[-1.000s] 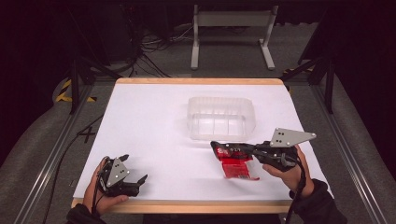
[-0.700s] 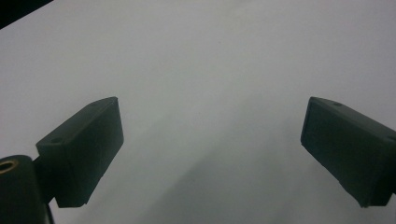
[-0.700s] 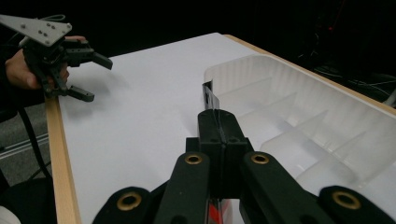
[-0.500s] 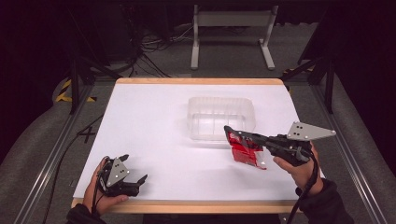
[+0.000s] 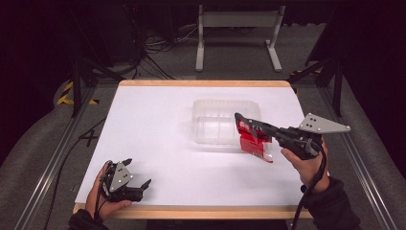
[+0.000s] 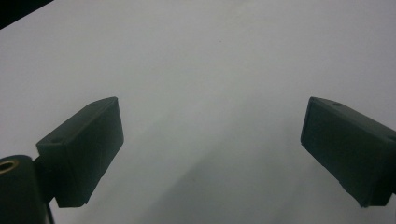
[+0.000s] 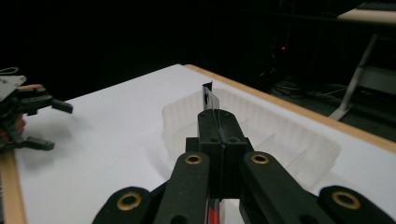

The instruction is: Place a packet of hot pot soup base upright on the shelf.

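A red packet (image 5: 252,142) hangs above the white table (image 5: 153,120), pinched at its top edge by my right gripper (image 5: 242,122), which is shut on it. The packet dangles at the near right corner of a clear plastic container (image 5: 215,120). In the right gripper view the jaws (image 7: 218,117) are pressed together with a thin edge of the packet (image 7: 208,97) sticking out past them, and the ribbed container (image 7: 289,140) lies just beyond. My left gripper (image 5: 138,172) rests at the table's near left corner, open; its jaws (image 6: 210,154) stand wide over bare table.
The table's wooden front edge (image 5: 191,211) runs just under the left hand. Metal rails flank both sides, and a white stand (image 5: 237,36) and cables sit on the floor behind. My left gripper (image 7: 58,127) also appears at the far left of the right gripper view.
My right gripper has lifted the red packet off the table and carried it right and back to the container's near corner. The left gripper has stayed put.
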`<state>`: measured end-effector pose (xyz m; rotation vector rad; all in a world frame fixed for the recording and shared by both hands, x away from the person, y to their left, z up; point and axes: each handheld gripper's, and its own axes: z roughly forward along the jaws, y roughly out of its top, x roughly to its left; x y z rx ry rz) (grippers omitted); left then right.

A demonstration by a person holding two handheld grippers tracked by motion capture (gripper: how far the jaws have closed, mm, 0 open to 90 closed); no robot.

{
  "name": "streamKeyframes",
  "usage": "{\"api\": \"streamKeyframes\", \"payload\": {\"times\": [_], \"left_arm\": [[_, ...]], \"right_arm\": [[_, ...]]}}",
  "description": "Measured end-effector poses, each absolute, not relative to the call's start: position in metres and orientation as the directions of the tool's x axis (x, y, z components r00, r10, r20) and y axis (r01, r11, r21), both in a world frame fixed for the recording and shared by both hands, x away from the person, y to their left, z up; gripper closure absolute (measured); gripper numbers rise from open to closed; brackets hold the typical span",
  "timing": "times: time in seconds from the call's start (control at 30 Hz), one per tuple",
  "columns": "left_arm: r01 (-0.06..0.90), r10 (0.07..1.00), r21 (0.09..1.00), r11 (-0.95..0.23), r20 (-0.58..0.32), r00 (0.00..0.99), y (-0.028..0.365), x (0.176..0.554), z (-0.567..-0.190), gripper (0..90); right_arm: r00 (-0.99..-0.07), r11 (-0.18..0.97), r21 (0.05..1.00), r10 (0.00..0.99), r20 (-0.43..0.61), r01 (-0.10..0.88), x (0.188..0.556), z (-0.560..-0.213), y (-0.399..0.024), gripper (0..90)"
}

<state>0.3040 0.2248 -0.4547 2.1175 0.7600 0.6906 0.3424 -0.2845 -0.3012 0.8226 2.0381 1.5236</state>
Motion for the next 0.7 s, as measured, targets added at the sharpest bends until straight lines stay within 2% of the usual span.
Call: {"api": "streamKeyframes", "payload": {"times": [0.27, 0.7], "left_arm": [[0.293, 0.706, 0.797, -0.528, 0.221, 0.673, 0.224, 0.304, -0.455, 6.5], [0.291, 0.703, 0.798, -0.528, 0.217, 0.678, 0.224, 0.305, -0.456, 6.6]], "right_arm": [[-0.639, 0.192, 0.964, 0.769, -0.032, 0.184, 0.365, -0.279, -0.285, 90.0], [-0.52, 0.159, 0.957, 0.854, -0.01, 0.243, 0.408, -0.28, -0.274, 90.0]]}}
